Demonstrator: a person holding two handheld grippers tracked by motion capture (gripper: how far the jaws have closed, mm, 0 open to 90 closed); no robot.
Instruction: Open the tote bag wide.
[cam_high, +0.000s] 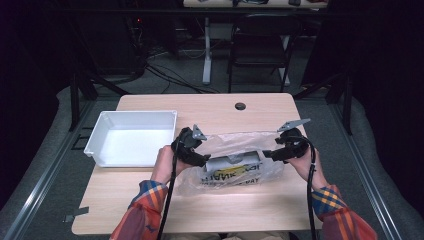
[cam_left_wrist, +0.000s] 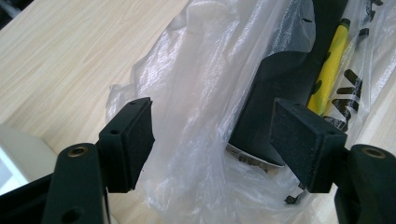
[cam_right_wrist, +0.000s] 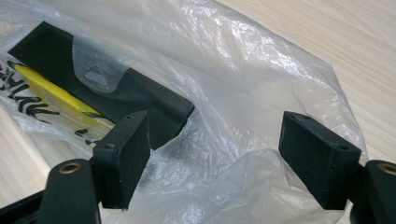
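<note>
We see one clear plastic bag (cam_high: 235, 162) lying on the desk (cam_high: 150, 185) between two tools, left tool (cam_high: 199, 156) and right tool (cam_high: 267, 154), each with jaws spread wide, gripping nothing, film between them. Inside lie one black box (cam_right_wrist: 116, 88) and yellow-black printing. One white bin (cam_high: 131, 137) stands left.

A: The print on the plastic bag (cam_high: 231, 170) is too small to read from above.
B: And the dark box (cam_right_wrist: 107, 88) inside runs off the frame's edge at ten o'clock.
</note>
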